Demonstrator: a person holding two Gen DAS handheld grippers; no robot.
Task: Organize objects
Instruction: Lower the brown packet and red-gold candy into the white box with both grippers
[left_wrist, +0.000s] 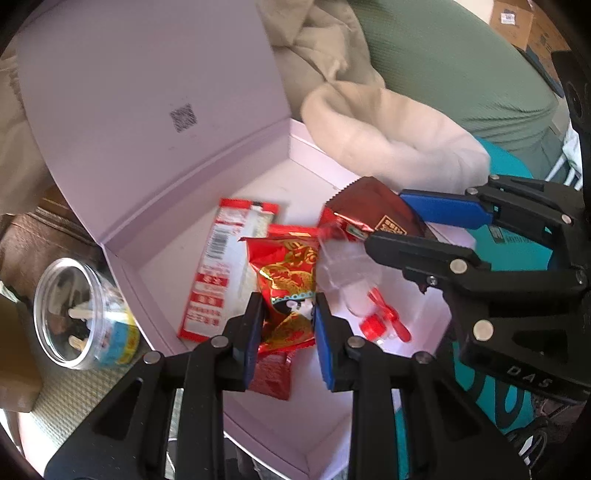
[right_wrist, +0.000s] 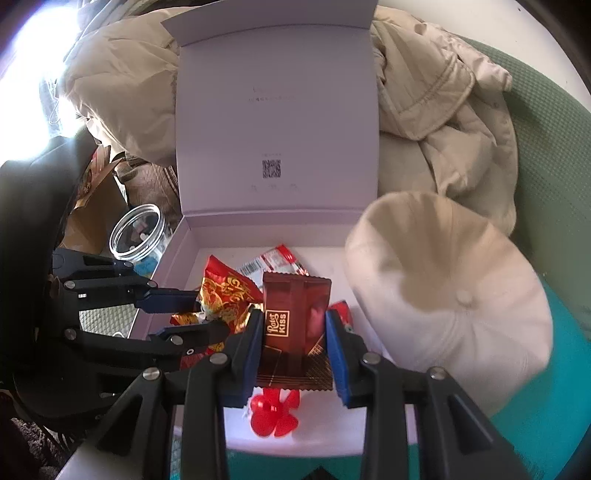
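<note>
Two claws, left claw (left_wrist: 288, 325) and right claw (right_wrist: 293, 347), perhaps four packets (left_wrist: 286, 291).

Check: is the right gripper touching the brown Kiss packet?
Touching. Right wrist view shows the right gripper with both pads pressed against the brown Kiss packet.

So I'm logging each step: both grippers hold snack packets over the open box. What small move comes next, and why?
Probably lower and open the right gripper: its brown packet already hangs above the pink box, where other snacks lie.
</note>
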